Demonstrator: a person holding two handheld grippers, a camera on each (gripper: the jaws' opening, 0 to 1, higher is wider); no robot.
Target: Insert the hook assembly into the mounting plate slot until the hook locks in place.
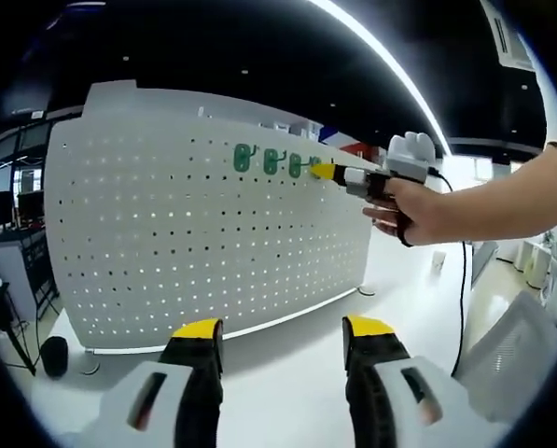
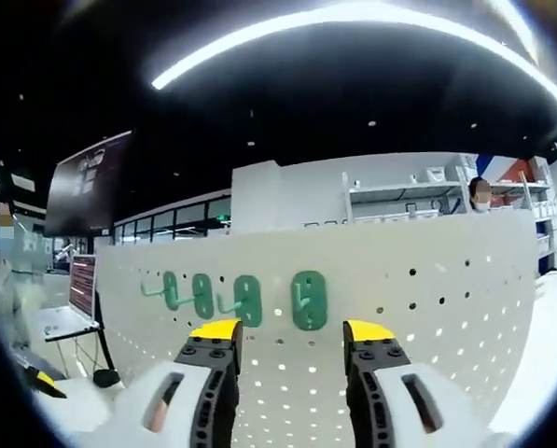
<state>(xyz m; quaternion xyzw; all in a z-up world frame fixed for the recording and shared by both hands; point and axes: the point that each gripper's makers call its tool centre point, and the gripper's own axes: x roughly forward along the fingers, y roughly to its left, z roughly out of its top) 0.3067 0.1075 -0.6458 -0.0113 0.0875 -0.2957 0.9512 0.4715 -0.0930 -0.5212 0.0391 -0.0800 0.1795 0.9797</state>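
Mostly white perforated pegboard (image 1: 203,224), flat sheet metal panel with a regular grid of small round holes, standing upright on a white surface (image 1: 287,373). Green plastic hooks (image 1: 269,161) hang in a row near its top edge, each an oval back plate with a thin prong; four show in the right gripper view (image 2: 309,300), the rightmost just above and between that view's jaw tips. Left tongs (image 1: 283,329) released, yellow-tipped black jaws spread wide, nothing between them, hovering low in front of the board with bare white surface ahead. Right tongs (image 2: 290,333) also released, jaws apart, empty, close up to the board face just below the hooks. In the left gripper view the right tongs (image 1: 323,171) reach in from the right, held by a hand (image 1: 418,210), yellow tips right at the last hook of the row. Board's right edge has open room beyond it. Shelving (image 2: 418,191) stands behind the board.
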